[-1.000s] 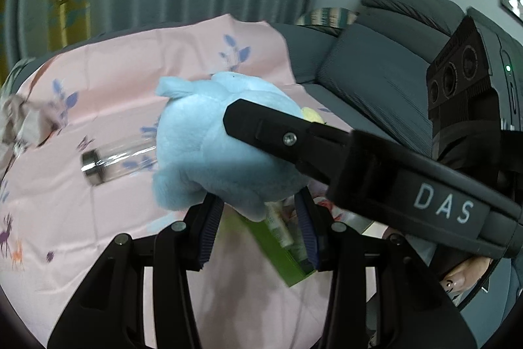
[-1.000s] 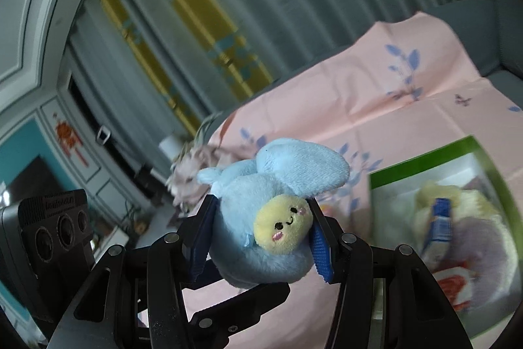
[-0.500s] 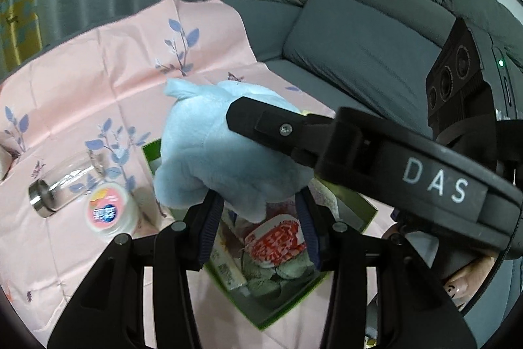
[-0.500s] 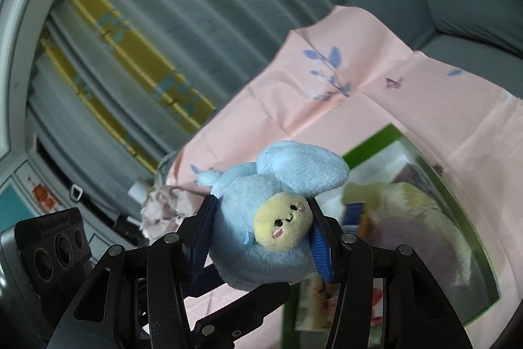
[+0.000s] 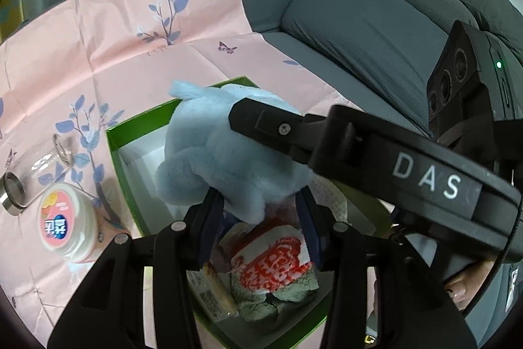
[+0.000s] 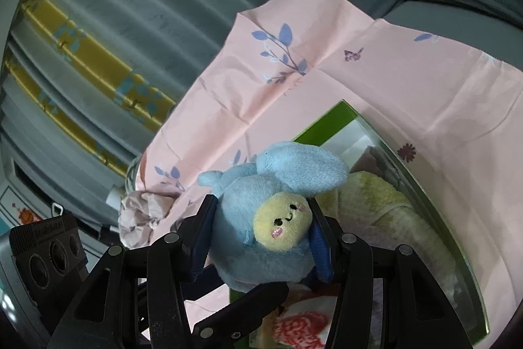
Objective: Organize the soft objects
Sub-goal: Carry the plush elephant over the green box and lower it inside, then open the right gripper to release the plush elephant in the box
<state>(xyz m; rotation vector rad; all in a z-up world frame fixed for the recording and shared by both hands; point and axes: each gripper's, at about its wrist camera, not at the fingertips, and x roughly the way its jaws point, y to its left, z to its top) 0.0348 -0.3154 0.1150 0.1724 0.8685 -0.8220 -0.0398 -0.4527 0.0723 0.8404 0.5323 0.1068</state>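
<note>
Both grippers, left (image 5: pixel 258 218) and right (image 6: pixel 261 237), clamp partway closed on one fluffy blue plush toy (image 6: pixel 268 218), sharing its weight; just below them sits the green-walled box (image 5: pixel 114 149), presumably its destination.

The left gripper (image 5: pixel 260 218) is matte black plastic with silver screw heads along its arms and dark blue pads inside its jaws. The right gripper (image 6: pixel 261 229) matches it, with white "DAS" lettering on its side.
</note>
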